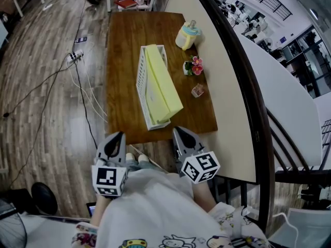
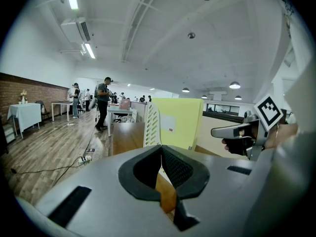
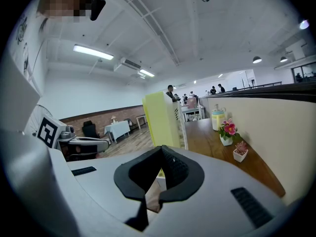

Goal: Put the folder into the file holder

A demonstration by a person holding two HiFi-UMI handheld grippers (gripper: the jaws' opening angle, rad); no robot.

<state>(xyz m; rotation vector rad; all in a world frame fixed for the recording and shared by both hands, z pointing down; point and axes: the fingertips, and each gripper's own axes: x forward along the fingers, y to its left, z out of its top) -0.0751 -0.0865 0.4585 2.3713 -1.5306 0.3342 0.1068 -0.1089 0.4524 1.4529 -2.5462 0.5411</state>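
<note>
Head view shows the yellow folder [image 1: 161, 81] standing in the white file holder [image 1: 141, 81] mid-table [image 1: 124, 45]. It looks light, thin and probably bendy, so we would pinch its top edge. Our left gripper [image 1: 120, 135] and right gripper [image 1: 178, 131] hang at the near edge, jaws closed on nothing.

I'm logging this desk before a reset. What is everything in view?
brown wooden table: 1, brown, ahead of the person
white slatted plastic file holder: 1, white, mid-table
yellow paper folder: 1, yellow, inside the file holder
pale yellow lidded bottle: 1, yellow, far right corner
small pot of pink flowers: 1, pink, right of the holder
small pot with a pinkish plant: 1, near the right edge
power strip with cables: 1, floor left of the table
left gripper: 1, grey, shut, empty
right gripper: 1, grey, shut, empty
</note>
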